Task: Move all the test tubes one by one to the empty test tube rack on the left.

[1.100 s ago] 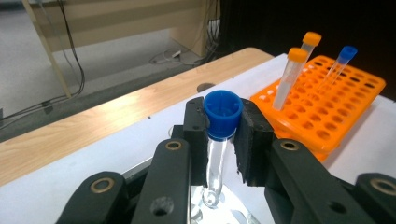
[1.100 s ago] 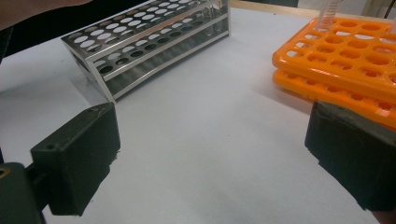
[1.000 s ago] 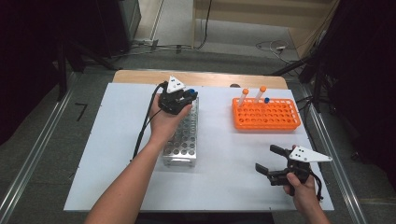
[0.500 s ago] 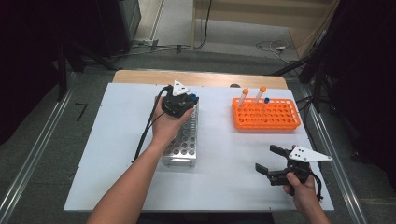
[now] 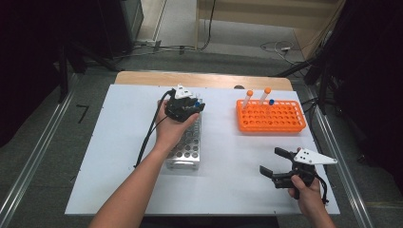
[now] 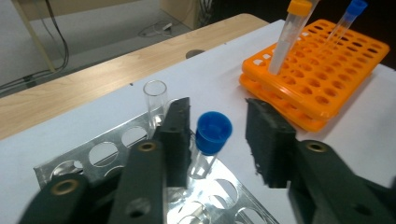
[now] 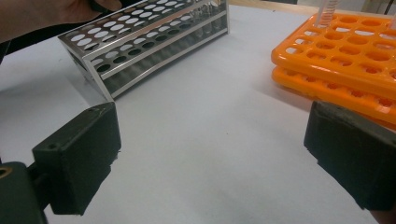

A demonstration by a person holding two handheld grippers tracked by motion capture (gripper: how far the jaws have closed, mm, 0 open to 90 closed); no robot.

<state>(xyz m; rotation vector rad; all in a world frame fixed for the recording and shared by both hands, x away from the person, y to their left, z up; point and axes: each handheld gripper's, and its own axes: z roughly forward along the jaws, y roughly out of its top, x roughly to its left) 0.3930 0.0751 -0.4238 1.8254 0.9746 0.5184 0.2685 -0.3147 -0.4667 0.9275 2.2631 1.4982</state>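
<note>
Blue-capped tube [image 6: 212, 140] sits in the metal rack [image 6: 233, 198]; our left gripper [image 6: 217, 135] jaws have just been opening around it, not pressing; right gripper [image 7: 210, 154] wide open, empty; we risk knocking the tube on lifting away.

High view: fixed camera above the near side of the white table [image 5: 119, 156], facing forward and down; the whole tabletop sits mid-frame, floor beyond at top. Left gripper view: mounted on the left gripper [image 6: 219, 135], close over the metal rack [image 6: 93, 154], facing toward the orange rack [image 6: 327, 60] at upper right. Right gripper view: mounted on the right gripper [image 7: 210, 154], low near the tabletop, facing the metal rack at upper left and the orange rack at upper right. All three views share both racks.
</note>
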